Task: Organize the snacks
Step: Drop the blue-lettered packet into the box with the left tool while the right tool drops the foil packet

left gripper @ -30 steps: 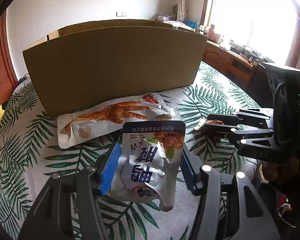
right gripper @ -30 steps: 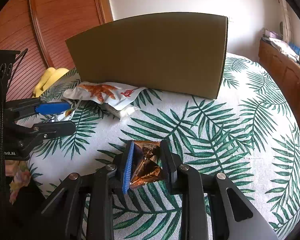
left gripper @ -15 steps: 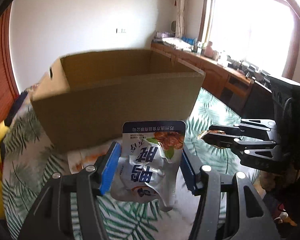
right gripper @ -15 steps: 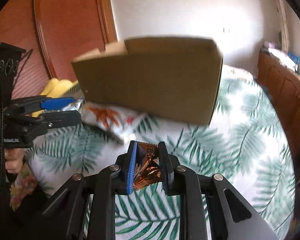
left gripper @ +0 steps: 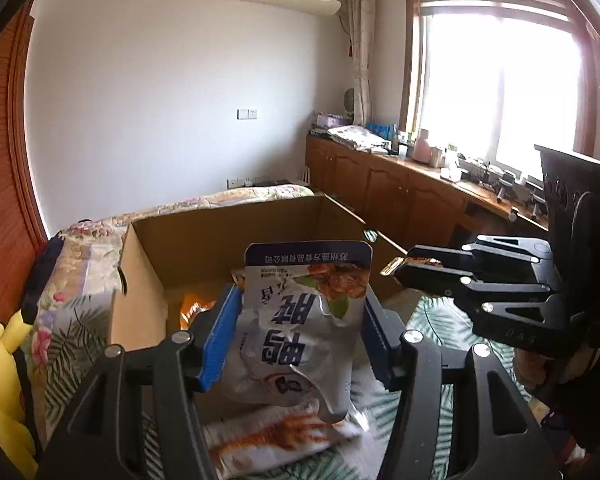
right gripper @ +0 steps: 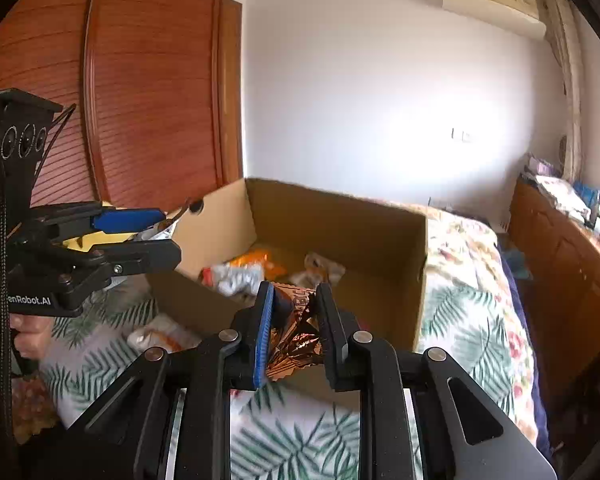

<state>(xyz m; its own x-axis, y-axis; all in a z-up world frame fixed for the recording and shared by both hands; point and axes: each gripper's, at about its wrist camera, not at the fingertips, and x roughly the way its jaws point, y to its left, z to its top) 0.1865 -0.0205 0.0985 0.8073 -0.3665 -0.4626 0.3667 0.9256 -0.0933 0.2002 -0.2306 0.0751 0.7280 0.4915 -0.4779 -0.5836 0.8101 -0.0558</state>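
Left tongs (left gripper: 300, 340): clamped on a white and blue snack bag (left gripper: 300, 328), held upright in the air at the near rim of the box, its top edge toward 12 o'clock.
Right tongs (right gripper: 294, 320): nearly closed on a small copper foil packet (right gripper: 296, 340), pinched tight between the pads, hovering just short of the box's near wall.
Each pair seen from the other: from the left camera the right tongs sit at 3 o'clock, the foil tip showing; from the right camera the left tongs sit at 9 o'clock with the bag between them.
Still on the bedcover: one long white bag printed in orange (left gripper: 276, 440), lying at 6 o'clock under the left tongs, outside the box.
Box (right gripper: 340, 224): open cardboard, at 12 o'clock from both pairs, standing on the palm-leaf bedcover (right gripper: 460, 320).
Already inside: several bags on the box floor, among them an orange one (right gripper: 260, 260) and a white one (right gripper: 232, 276).
Done: some snacks boxed, two more lifted and level with the rim.
Left, as I judge it: carry both over the wall, let go, then fetch the long bag.
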